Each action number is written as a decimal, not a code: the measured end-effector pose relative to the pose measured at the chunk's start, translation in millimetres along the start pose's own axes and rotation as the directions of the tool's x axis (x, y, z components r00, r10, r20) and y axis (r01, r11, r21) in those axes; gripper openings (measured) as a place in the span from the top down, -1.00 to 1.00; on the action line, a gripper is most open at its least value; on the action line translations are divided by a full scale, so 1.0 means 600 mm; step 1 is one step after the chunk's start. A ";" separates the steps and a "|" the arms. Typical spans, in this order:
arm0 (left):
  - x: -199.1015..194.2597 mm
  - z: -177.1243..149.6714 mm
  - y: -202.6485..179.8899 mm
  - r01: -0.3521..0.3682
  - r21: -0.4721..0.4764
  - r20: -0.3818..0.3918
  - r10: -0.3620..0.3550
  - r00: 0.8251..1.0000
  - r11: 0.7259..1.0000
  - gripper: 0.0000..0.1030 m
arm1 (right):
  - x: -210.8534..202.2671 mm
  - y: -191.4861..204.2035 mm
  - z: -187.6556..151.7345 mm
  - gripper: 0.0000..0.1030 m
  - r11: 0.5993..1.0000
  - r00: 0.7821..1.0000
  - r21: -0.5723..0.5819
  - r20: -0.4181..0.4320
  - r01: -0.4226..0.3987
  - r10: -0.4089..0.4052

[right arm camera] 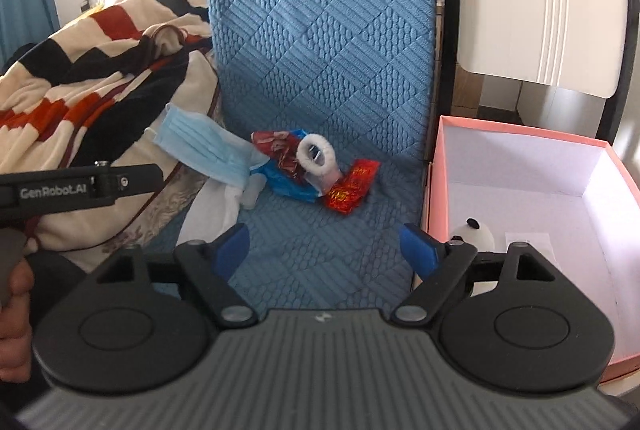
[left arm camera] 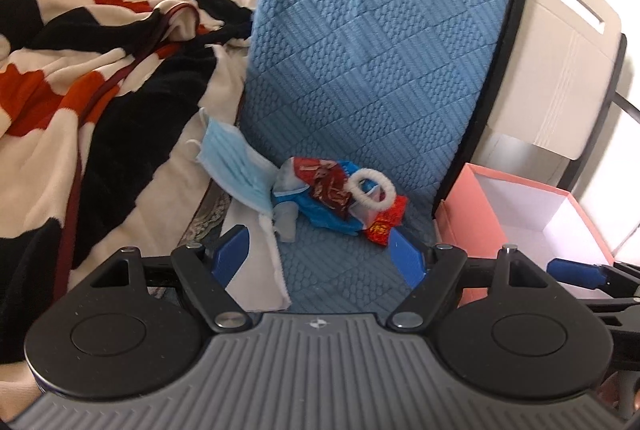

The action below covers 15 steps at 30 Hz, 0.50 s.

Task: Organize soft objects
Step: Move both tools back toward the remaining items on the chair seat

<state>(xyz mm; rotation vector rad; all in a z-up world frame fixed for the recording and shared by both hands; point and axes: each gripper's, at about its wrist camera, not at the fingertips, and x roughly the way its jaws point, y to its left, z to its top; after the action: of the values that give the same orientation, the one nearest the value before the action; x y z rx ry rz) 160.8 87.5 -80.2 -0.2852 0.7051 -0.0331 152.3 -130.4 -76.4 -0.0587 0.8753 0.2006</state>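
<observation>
Both grippers have their blue fingers spread wide with nothing between them. Right gripper (right arm camera: 324, 246) hangs over the blue quilted mat (right arm camera: 320, 49), and left gripper (left arm camera: 322, 254) does the same a little to the side.

A small pile sits in the middle of the mat. It has a white fuzzy ring (right arm camera: 316, 153), a blue face mask (right arm camera: 200, 145) and shiny snack wrappers (right arm camera: 352, 185). The pink box (right arm camera: 520, 165) stands just beside the mat, on the right, with a little panda toy (right arm camera: 476, 230) already inside.

All these things look very light and squishy (the wrappers look slippery too). I think the ring is easiest to grab, by pinching one side of its loop. The mask is floppy, so pinching its middle fold seems best.
</observation>
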 end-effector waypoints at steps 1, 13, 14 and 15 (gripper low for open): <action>-0.001 0.000 0.003 -0.001 -0.004 0.001 0.001 1.000 1.000 -0.57 | -0.001 0.003 0.003 -0.63 1.000 1.000 -0.004 -0.003 0.003 -0.003; 0.014 0.015 0.022 -0.016 -0.025 -0.001 0.016 1.000 1.000 -0.57 | -0.041 0.021 0.060 -0.63 0.995 0.997 -0.080 -0.050 0.062 -0.066; 0.019 0.017 0.023 -0.018 -0.025 -0.002 0.018 1.000 1.000 -0.57 | -0.046 0.022 0.068 -0.63 0.994 0.995 -0.084 -0.058 0.071 -0.076; 0.024 0.018 0.024 -0.019 -0.025 -0.005 0.019 1.000 0.999 -0.57 | -0.051 0.021 0.075 -0.63 0.994 0.995 -0.084 -0.059 0.076 -0.081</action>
<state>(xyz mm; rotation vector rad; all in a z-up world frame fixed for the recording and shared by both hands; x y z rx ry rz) 177.7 102.5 -85.2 -0.3026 0.7133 -0.0064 164.4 -116.5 -23.6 -0.1756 0.9250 0.1618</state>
